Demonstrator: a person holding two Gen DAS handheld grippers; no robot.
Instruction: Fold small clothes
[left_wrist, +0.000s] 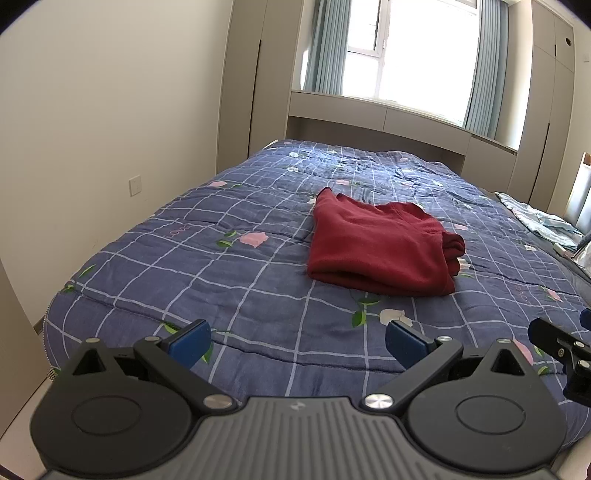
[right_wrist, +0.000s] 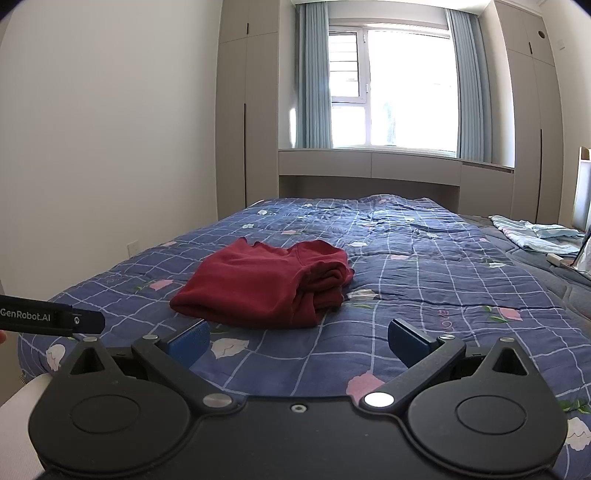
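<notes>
Bright daylight is coming in through the window (right_wrist: 399, 88), which is glowing so white that the outside is washing out; soft shadows are lying under the red cloth (right_wrist: 266, 282); walls are bending at the edges; corners are going dark; everything is looking sharp

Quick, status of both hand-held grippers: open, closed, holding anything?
Left hand-held gripper: open, empty.
Right hand-held gripper: open, empty; the folded red garment lies untouched on the bed.

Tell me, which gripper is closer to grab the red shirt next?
Probably the right gripper. The folded red shirt lies just past its open fingers, slightly left. From the left gripper, also open, the shirt sits farther up the quilt.
</notes>
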